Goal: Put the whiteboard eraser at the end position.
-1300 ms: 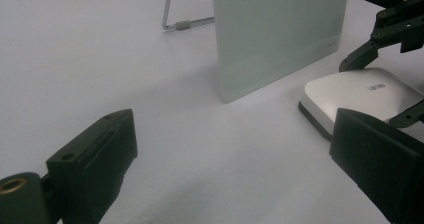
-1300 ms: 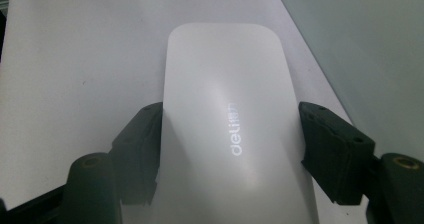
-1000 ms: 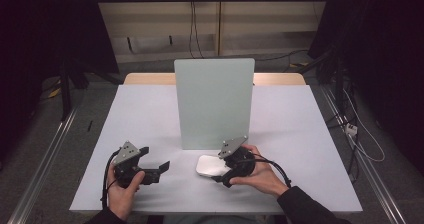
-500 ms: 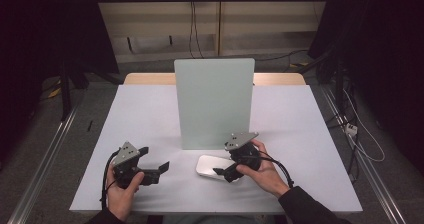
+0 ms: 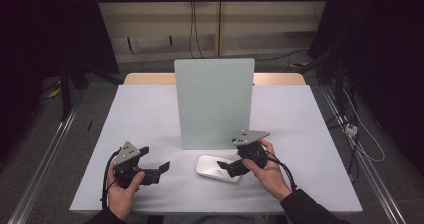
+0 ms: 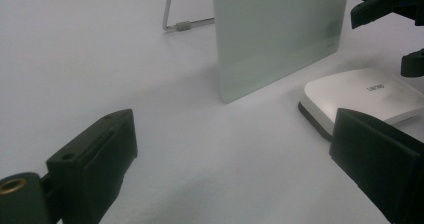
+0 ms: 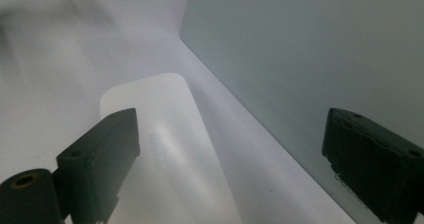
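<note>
White flat device [image 5: 217, 167] lies on the pale table [image 5: 150, 114], just in front of the upright pale green panel [image 5: 214, 101]. In the left gripper view, small grey lettering sits on its top [image 6: 367, 91], too small to read; a faint mark near the panel's lower corner [image 6: 280, 34] is just as unreadable.

Right gripper [image 5: 229, 167] hangs over the device's right end, and its jaws have just been opening; they now stand wide apart and press on nothing. In the right gripper view the device [image 7: 165, 149] lies below and between them, nearer the left jaw, while the panel [image 7: 300, 49] rises behind the right jaw. Whether a jaw tip grazes the device cannot be told.

Left gripper [image 5: 159, 170] rests low over bare table, left of the device and apart from it, jaws spread wide and empty.
</note>
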`<state>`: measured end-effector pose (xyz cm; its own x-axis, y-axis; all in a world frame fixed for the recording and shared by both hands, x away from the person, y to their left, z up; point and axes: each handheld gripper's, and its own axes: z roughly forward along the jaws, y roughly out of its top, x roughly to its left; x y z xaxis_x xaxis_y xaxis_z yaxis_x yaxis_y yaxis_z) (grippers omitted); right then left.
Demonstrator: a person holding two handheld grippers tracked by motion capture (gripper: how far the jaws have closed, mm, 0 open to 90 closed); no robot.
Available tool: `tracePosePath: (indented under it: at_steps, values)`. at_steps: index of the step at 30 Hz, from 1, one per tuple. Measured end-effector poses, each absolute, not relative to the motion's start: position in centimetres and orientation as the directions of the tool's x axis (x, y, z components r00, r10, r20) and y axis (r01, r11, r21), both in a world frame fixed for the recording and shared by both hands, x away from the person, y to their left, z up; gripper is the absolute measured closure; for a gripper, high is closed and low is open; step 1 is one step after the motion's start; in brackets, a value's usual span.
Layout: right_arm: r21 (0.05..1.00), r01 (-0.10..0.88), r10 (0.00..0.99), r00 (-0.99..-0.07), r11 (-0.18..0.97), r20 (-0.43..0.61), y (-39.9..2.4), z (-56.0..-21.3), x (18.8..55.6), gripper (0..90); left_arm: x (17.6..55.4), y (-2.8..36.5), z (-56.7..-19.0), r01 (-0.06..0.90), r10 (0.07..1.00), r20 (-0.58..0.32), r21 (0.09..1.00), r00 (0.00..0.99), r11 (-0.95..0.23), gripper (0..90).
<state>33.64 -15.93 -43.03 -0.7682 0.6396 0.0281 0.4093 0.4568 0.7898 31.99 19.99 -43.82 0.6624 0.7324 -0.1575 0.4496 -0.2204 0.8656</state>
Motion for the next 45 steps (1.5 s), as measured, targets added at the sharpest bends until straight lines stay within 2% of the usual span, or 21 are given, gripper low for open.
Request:
tracePosePath:
  at_steps: [9,22,45]
  values:
    - [0.810,0.436,0.718,-0.696,0.393,0.026,-17.6,-43.0,33.2,8.8,32.1,19.8,-43.7,0.444,0.729,-0.154,0.868,0.666,-0.222,4.9]
    - [0.828,0.434,0.778,-0.628,0.356,-0.006,-19.9,-42.9,32.2,7.2,32.2,19.9,-43.6,0.440,0.732,-0.152,0.870,0.665,-0.220,4.9]
    - [0.850,0.475,0.875,-0.483,0.229,0.034,-25.9,-43.5,30.3,7.6,32.1,20.0,-43.7,0.445,0.744,-0.150,0.870,0.652,-0.215,5.0]
